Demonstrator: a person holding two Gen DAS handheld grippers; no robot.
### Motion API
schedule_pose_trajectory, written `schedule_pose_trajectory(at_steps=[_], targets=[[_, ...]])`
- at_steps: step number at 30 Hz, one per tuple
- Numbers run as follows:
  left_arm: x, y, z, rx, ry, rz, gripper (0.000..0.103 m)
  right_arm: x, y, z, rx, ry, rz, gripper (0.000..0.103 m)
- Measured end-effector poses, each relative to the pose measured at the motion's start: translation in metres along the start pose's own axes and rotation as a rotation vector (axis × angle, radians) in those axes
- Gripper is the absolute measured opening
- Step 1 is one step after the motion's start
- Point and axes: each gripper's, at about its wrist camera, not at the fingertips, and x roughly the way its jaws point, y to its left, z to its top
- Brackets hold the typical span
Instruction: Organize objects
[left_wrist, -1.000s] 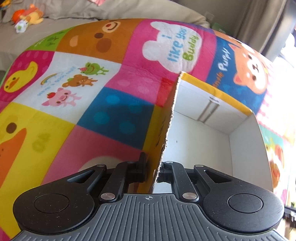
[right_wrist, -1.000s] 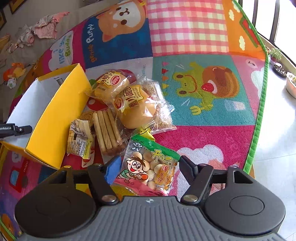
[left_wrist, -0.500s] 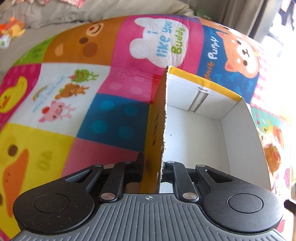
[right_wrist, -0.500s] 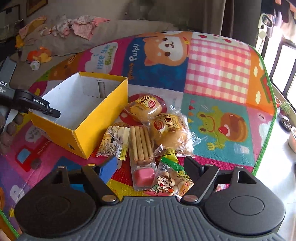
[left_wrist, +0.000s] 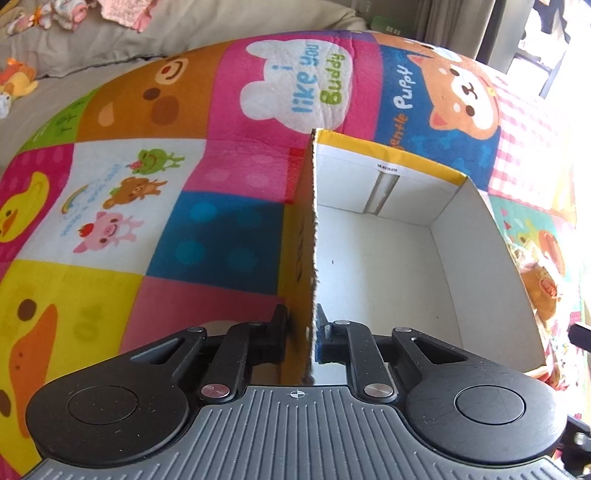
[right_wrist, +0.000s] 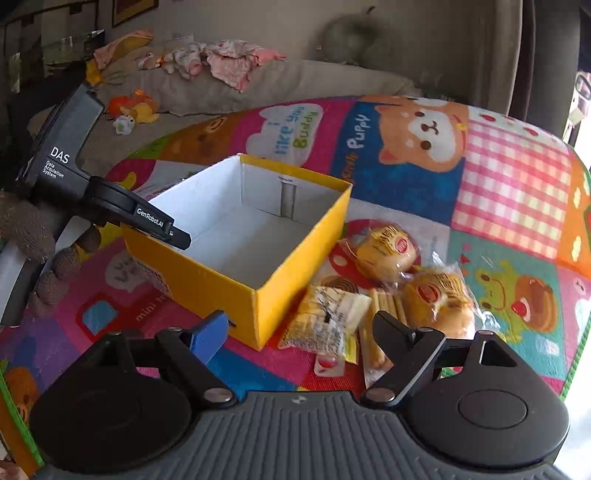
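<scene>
An empty yellow box (right_wrist: 303, 266) with a white inside stands on the play mat. My left gripper (left_wrist: 303, 325) is clamped on the box's near wall (left_wrist: 314, 240), one pad on each side, jaws closing. It also shows in the right wrist view, where the left gripper (right_wrist: 162, 229) reaches in from the left. My right gripper (right_wrist: 299, 328) hovers before the box's corner, jaws opening wide and gripping nothing. Beyond it lie a flat snack packet (right_wrist: 328, 321), biscuit sticks (right_wrist: 384, 321) and two wrapped buns (right_wrist: 388, 247) (right_wrist: 439, 299).
The colourful play mat (right_wrist: 513, 192) covers the floor, its green border (right_wrist: 576, 354) running along the right. A grey cushion (right_wrist: 295, 81) with loose clothes and a plush toy (right_wrist: 133, 107) lies behind. A gloved hand (right_wrist: 26, 229) holds the left gripper.
My right gripper drew back and rolled, its jaws spreading wider; the green snack packet between its fingers has dropped out of view. My left gripper rolled slightly and kept its hold on the box wall.
</scene>
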Motion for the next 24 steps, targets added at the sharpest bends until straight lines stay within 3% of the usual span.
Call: schedule_pose_trajectory(at_steps=[4, 24], targets=[[0.008, -0.002, 0.005, -0.014, -0.011, -0.015, 0.013, 0.019, 0.006, 0.014, 0.011, -0.012, -0.011, 0.08], [0.011, -0.002, 0.012, 0.038, -0.023, -0.022, 0.014, 0.045, 0.024, 0.03, -0.011, -0.033, -0.041, 0.08]])
